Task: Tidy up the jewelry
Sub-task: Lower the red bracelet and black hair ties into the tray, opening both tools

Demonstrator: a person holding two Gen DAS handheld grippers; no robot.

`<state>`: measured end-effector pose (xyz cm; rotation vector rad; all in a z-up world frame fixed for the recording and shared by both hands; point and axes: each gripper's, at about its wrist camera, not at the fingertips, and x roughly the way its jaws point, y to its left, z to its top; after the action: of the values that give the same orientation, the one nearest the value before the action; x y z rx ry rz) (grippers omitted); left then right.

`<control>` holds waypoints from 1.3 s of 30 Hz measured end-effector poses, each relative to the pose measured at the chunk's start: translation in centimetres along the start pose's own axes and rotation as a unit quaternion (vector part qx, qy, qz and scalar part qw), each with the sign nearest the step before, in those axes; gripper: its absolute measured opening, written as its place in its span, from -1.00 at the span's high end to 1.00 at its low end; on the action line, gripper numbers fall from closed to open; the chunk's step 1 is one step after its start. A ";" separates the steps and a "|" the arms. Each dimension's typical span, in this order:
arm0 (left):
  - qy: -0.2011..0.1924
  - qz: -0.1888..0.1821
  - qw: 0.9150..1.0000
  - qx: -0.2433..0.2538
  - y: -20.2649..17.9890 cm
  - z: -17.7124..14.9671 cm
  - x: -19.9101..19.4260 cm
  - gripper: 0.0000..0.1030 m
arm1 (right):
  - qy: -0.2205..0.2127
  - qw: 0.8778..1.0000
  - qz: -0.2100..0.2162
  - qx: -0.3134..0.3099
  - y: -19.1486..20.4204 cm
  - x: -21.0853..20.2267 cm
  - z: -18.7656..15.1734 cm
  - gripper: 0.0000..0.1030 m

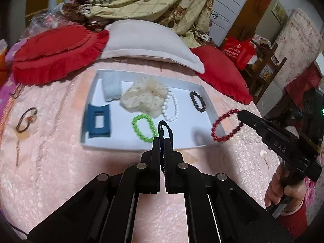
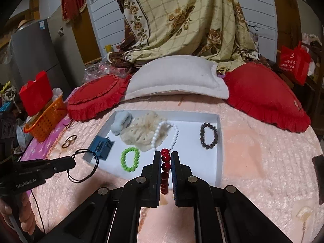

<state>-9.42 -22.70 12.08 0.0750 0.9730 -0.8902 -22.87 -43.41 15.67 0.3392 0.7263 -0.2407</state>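
Nearing done: tray [image 2: 217, 141] ahead of both jaws already stocked, left gripper [image 1: 162, 141] clamped on cord [image 1: 165, 128], right gripper [image 2: 166, 156] on red beads [image 2: 165, 162], brown tie [image 1: 26, 119] left out.

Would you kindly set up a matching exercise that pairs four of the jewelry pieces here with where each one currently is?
Things:
1. red bead bracelet
2. black twisted cord loop
3. green bead bracelet
4. brown hair tie

Places:
A. lying in the white tray
B. clamped in the left gripper
C. lying on the pink bedspread, outside the tray
D. clamped in the right gripper

Pairs: 1-D, 2-B, 3-A, 4-C
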 end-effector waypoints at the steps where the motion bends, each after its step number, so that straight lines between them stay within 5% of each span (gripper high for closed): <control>1: 0.002 -0.002 1.000 0.002 -0.4 0.2 0.5 0.97 | 0.004 1.000 -0.003 0.001 -0.3 0.4 0.3 0.83; 10: 0.040 -0.002 0.999 0.024 -4.4 1.9 7.5 0.97 | 0.052 0.998 -0.037 0.013 -2.6 6.4 2.9 0.83; 18: 0.070 0.007 0.997 0.022 -5.8 3.5 13.6 0.97 | 0.080 0.994 0.016 0.076 -5.3 12.3 6.2 0.83; 23: 0.092 0.024 0.995 0.012 -4.9 3.5 16.4 0.97 | 0.115 0.989 -0.010 0.096 -7.5 15.6 5.1 0.83; 31: 0.093 0.000 0.995 0.020 -4.9 3.6 15.8 0.93 | 0.133 0.979 -0.004 0.154 -10.5 16.2 3.5 0.75; 39: 0.070 -0.014 0.997 0.022 -5.2 3.8 11.4 0.81 | 0.096 0.985 -0.002 0.144 -10.2 11.7 3.1 0.54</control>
<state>-7.54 -34.78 7.49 0.1636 1.0870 -0.9409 -15.88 -55.09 7.63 0.6421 0.8851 -0.3204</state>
